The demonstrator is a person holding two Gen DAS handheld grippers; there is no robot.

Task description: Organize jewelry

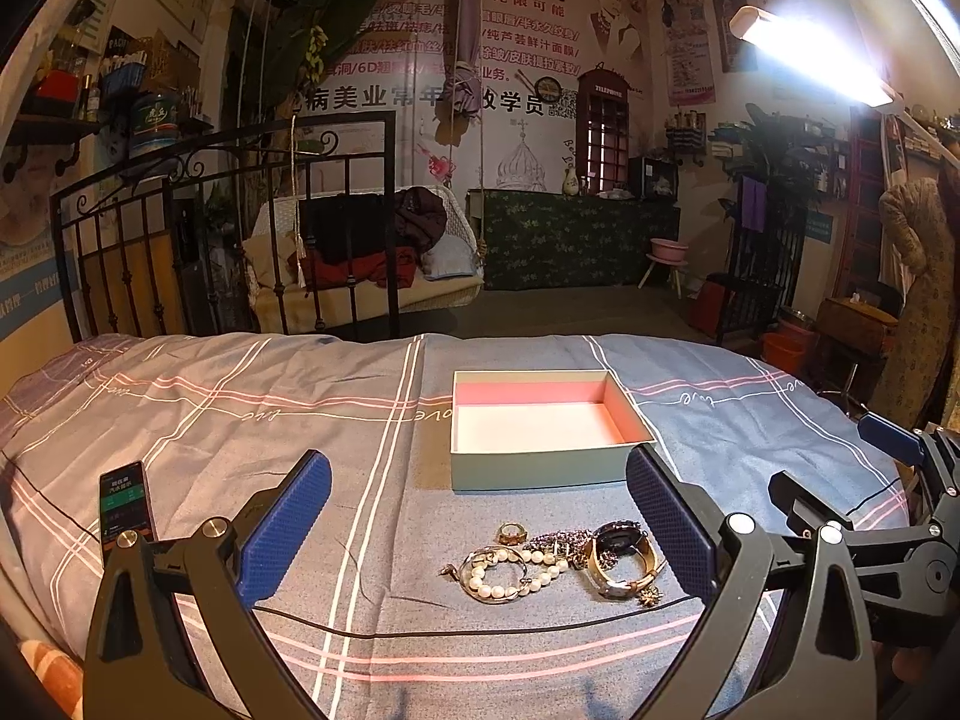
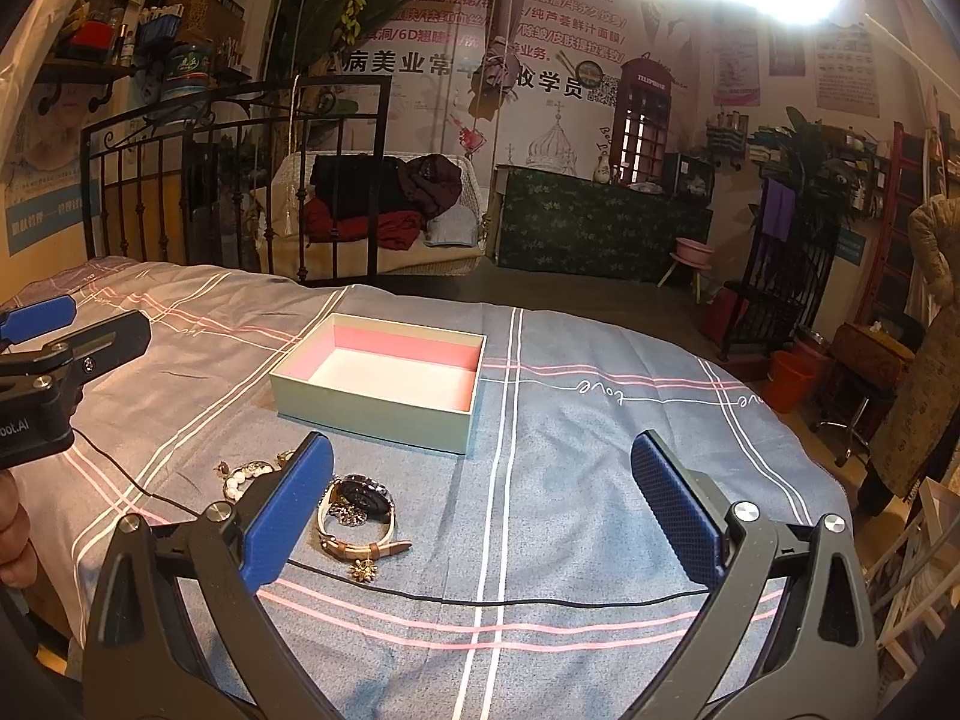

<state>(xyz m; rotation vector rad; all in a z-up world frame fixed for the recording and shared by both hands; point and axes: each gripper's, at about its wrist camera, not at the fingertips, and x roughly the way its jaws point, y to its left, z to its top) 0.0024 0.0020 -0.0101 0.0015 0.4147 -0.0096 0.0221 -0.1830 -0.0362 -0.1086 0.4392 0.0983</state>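
A pale green box (image 1: 549, 468) with a pink and white inside stands open on the bed, with nothing in it (image 2: 372, 405). In front of it lies a heap of jewelry: a pearl bracelet (image 1: 510, 570), a gold ring (image 1: 512, 533), a beaded chain (image 1: 561, 540) and a wristwatch (image 1: 618, 558) with a tan strap (image 2: 354, 516). My left gripper (image 1: 480, 531) is open above the heap, holding nothing. My right gripper (image 2: 483, 516) is open too, with the watch just inside its left finger (image 2: 288, 522). A small brooch (image 2: 363, 570) lies by the strap.
A black cable (image 1: 468, 630) runs across the bedspread in front of the jewelry. A phone (image 1: 125, 501) lies at the left. An iron bed frame (image 1: 240, 228) stands behind the bed, and a bright lamp (image 1: 810, 54) hangs at the upper right.
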